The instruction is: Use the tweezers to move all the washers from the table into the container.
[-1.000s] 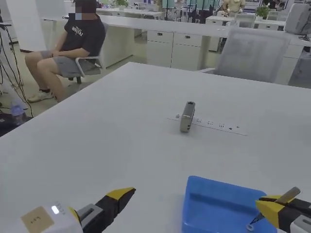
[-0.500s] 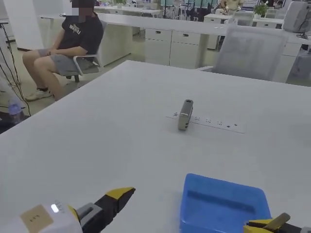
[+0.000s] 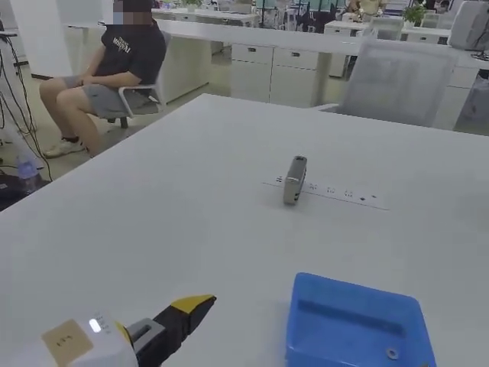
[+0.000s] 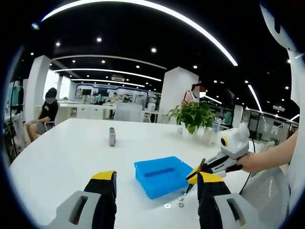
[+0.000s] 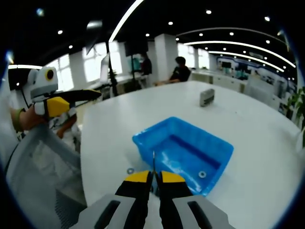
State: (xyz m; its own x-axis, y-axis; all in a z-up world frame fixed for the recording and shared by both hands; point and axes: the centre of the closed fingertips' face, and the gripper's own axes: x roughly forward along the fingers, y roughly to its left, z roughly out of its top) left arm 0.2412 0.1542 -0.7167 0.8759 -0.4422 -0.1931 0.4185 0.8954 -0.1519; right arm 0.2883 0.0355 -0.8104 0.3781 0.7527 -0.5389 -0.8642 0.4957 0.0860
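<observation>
Blue container (image 3: 351, 321), lower right, now holds our dropped washer (image 3: 392, 353); right gripper (image 5: 153, 179) clamps tweezers (image 5: 153, 164), left gripper (image 4: 157, 175) gapes; table washers (image 4: 167, 206) remain.

Your counter (image 3: 191, 214) is a broad white top in an open office. At the upper left of the head view a person (image 3: 114, 61) sits with feet on the pale floor (image 3: 46, 164), and cables (image 3: 9, 92) hang at the left edge. A grey mesh chair (image 3: 393, 80) stands at the upper right, and white desks (image 3: 267, 73) with drawers run across the top. In your left gripper view the ceiling (image 4: 143, 38) is black with round spotlights and a curved light strip (image 4: 190, 24). A white pillar (image 4: 178, 93) and a potted plant (image 4: 193, 114) stand near centre.
</observation>
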